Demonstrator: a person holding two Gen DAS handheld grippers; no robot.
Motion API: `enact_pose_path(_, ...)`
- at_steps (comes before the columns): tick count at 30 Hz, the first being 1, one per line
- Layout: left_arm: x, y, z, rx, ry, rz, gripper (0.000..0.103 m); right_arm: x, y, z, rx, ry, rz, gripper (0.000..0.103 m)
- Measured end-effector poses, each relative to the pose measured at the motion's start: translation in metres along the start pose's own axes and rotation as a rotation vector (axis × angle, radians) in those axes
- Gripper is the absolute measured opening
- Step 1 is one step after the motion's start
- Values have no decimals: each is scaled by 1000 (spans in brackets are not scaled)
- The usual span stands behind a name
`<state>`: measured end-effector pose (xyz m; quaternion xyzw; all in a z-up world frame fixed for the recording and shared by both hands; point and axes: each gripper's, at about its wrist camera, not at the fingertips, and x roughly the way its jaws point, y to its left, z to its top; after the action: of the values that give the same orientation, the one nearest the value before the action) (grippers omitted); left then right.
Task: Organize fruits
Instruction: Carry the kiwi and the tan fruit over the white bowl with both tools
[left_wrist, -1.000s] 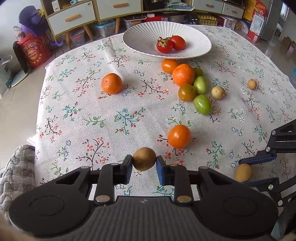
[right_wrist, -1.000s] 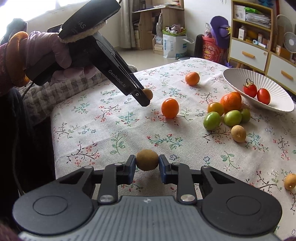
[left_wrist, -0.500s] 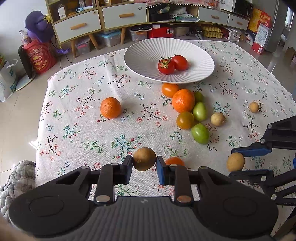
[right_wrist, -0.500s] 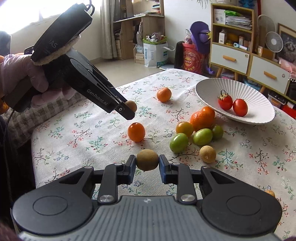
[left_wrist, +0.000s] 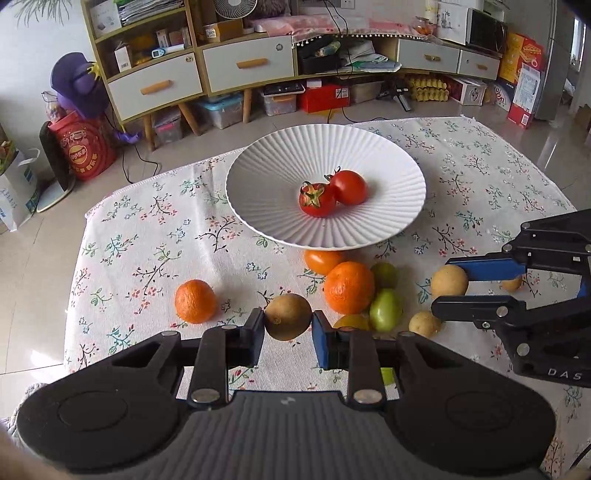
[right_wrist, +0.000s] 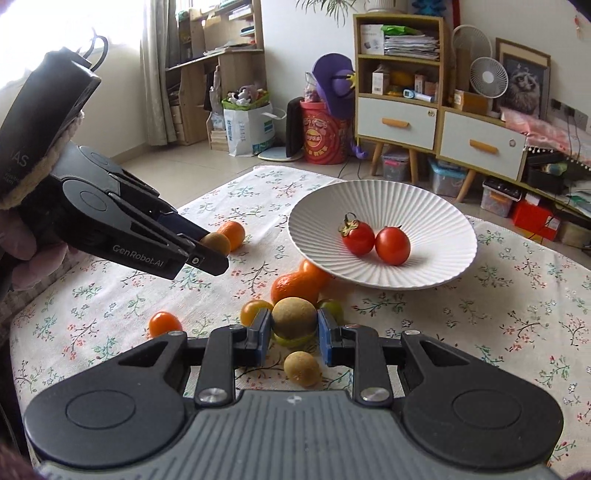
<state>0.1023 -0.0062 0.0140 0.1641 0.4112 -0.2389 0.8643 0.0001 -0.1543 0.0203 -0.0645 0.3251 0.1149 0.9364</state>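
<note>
Floral cloth (left_wrist: 147, 266) covers your table, and its far hem runs across the left wrist view from middle left up toward the upper right, with bare floor tile beyond. Open cloth lies at the left of that view, broken only by a lone mandarin (left_wrist: 195, 301). The white ribbed plate (left_wrist: 273, 166) sits near the far hem, upper centre, with two red tomatoes (left_wrist: 332, 194) touching each other inside it and free room around them.

Just below the plate's near rim the loose fruit crowds together: an orange tomato (left_wrist: 321, 260) partly under the rim, a second mandarin (left_wrist: 349, 287), and green tomatoes (left_wrist: 386, 310) touching it. A small tan fruit (left_wrist: 424, 324) lies on the cloth just right of that cluster.

Your left gripper (left_wrist: 288, 317) is closed narrow on a brown kiwi-like fruit (left_wrist: 288, 316), both pads pressing its sides, lifted clear of the cloth. Your right gripper (right_wrist: 294, 325) is likewise clamped on a second brown fruit (right_wrist: 294, 318), above the cluster in the lower centre of the right wrist view. In that view another tan fruit (right_wrist: 302, 368) sits on the cloth below the pads, probably the one beside the cluster, though I can't be sure. An orange tomato (right_wrist: 165, 323) rests alone at lower left, well apart from the plate.
</note>
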Motion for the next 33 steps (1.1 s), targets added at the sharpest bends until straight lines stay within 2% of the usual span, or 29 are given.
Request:
enact_pose_path(8, 24, -8, 40, -11, -79, -4, 22, 21, -32, 19, 32, -14, -84, 24)
enact_pose_path(16, 52, -12, 70, 34, -133, -6, 22, 44, -70, 31, 70, -15, -143, 24)
enact_pose_path(25, 87, -10, 93, 5, -117, -17, 22, 62, -85, 36, 61, -24, -165, 24)
enact_pose_path(33, 109, -9, 97, -38, -99, -49, 22, 73, -84, 32, 5, -16, -160, 24)
